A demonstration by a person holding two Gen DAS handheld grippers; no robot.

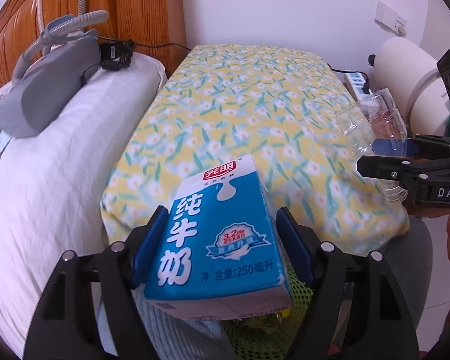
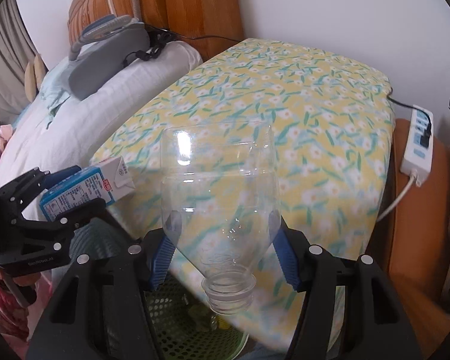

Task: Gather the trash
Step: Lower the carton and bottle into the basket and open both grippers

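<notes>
Beside bed, floral-clothed table

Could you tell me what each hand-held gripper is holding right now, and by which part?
The left hand-held gripper clamps the milk carton by its two narrow sides. The right hand-held gripper grips the clear plastic bottle at its shoulder, neck downward.

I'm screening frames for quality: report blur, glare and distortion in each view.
Left wrist view: milk carton sharp, floral cloth smeared by motion, fisheye edges dark. Right wrist view: window glare on clear bottle, cloth blurred behind it, corners vignetted.
</notes>
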